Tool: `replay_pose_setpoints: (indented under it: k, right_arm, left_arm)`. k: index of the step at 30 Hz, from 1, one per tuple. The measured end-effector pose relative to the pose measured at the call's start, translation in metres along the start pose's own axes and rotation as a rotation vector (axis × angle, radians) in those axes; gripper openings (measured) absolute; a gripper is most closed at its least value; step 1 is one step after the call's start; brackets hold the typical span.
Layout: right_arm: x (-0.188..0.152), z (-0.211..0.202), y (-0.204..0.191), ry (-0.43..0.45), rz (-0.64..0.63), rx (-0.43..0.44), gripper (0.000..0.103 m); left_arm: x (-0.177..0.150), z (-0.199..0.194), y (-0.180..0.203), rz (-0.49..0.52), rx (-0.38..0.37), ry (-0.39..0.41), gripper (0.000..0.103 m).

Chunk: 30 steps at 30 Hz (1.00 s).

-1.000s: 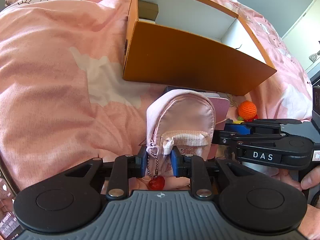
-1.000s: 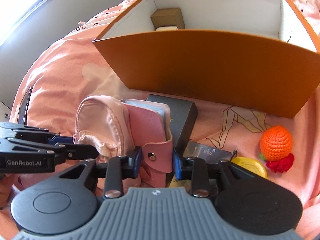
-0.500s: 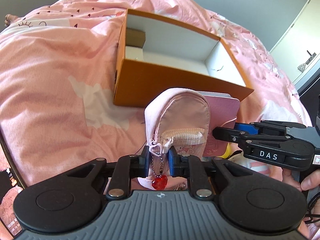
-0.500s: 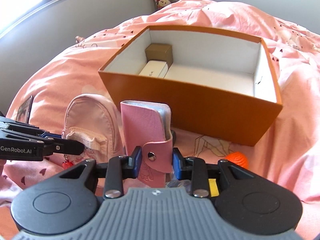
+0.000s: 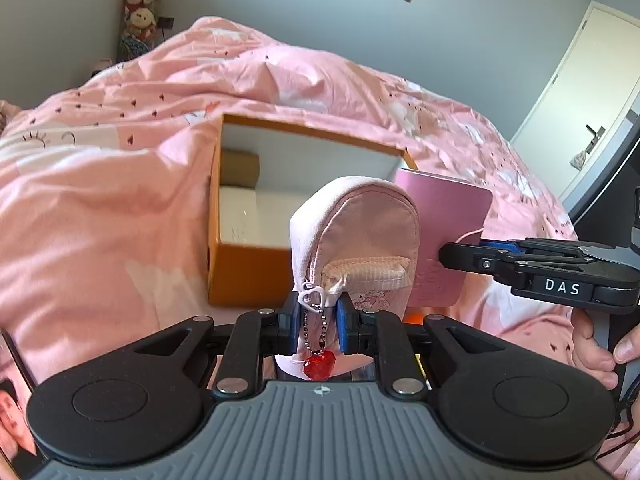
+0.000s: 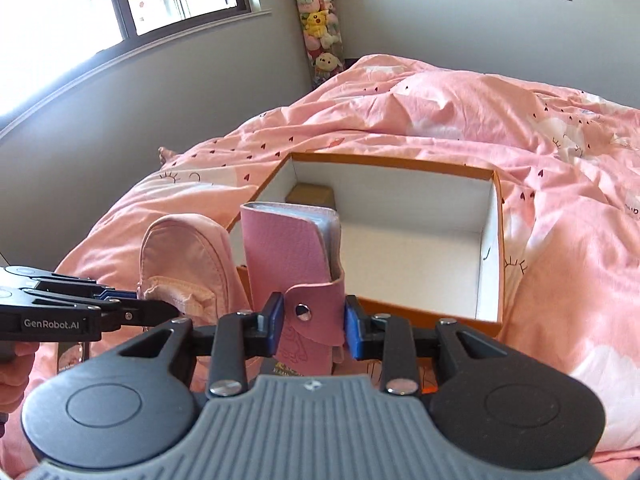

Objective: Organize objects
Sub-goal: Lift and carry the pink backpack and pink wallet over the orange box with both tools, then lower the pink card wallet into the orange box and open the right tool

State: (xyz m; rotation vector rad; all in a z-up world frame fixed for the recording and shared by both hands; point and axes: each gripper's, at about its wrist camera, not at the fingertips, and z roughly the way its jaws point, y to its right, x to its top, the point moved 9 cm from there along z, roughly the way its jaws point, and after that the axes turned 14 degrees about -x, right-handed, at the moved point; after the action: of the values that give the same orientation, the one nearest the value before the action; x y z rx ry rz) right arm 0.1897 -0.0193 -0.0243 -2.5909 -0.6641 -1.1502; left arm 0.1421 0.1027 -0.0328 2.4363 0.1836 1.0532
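Observation:
My left gripper (image 5: 319, 326) is shut on a small pink backpack pouch (image 5: 356, 232) with a red heart charm (image 5: 319, 365), held in the air before the orange box (image 5: 244, 268). My right gripper (image 6: 310, 326) is shut on a pink card wallet (image 6: 292, 252), held upright above the box's (image 6: 400, 308) near wall. The pouch (image 6: 188, 256) and left gripper (image 6: 152, 310) show at the left of the right wrist view. The wallet (image 5: 448, 216) and right gripper (image 5: 452, 254) show at the right of the left wrist view. A brown cardboard cube (image 6: 312, 194) sits in the box's far left corner.
The box rests on a pink quilt (image 5: 100, 208) covering a bed. A white block (image 5: 236, 208) lies in the box beside the cube (image 5: 240, 168). A tube of plush toys (image 6: 320, 28) stands by the grey wall. A window (image 6: 120, 4) is at the left.
Both grippers have risen with the pouch and the wallet, lifting them off the quilt. The box now appears lower and farther, and the small items on the quilt have dropped out of view.

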Motion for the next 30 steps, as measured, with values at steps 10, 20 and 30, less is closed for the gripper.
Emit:
replay_pose_setpoints:
  k: [10,20,30]
  right_arm:
    - [0.052,0.031,0.024,-0.008,0.072,0.008,0.034]
    - [0.060,0.149,0.035,-0.290,0.141,0.064,0.034]
    - [0.058,0.254,0.029,-0.485,0.200,0.096,0.034]
  left_arm:
    - [0.068,0.009,-0.021,0.026,0.020,0.039,0.020]
    - [0.097,0.072,-0.065,-0.011,0.038,-0.105,0.020]
    - [0.122,0.110,-0.090,0.002,0.064,-0.171,0.020]
